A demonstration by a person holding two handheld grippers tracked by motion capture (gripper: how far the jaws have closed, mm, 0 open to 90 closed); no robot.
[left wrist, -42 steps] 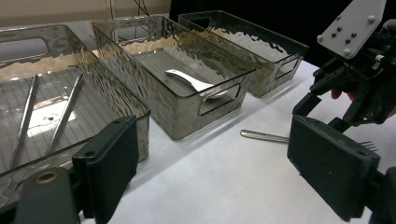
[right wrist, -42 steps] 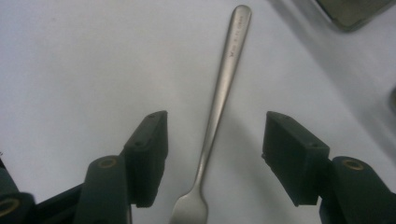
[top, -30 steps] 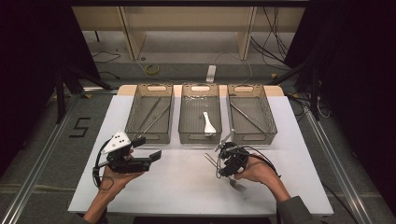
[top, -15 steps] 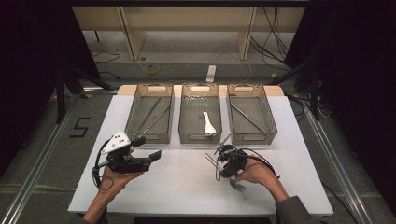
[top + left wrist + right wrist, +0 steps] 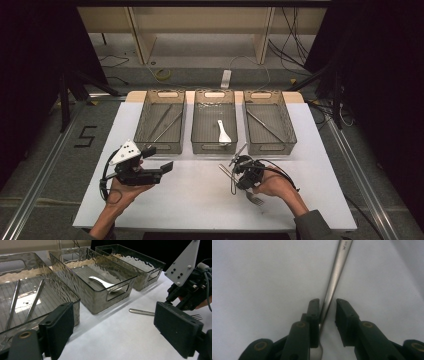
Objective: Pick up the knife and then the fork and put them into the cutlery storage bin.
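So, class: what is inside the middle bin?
The middle bin holds one white spoon, lying on its floor towards the near wall. In the left gripper view the near wall hides part of the spoon's bowl and the floor beside it.

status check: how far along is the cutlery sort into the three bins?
Looks done: two chopsticks lie in the left bin, a white spoon in the middle bin, one long utensil in the right bin. In hand: the right gripper straddles the fork handle on the table, jaws not closed on it. The left gripper is open, holding nothing. Left: grip the fork and, presumably, bin it.
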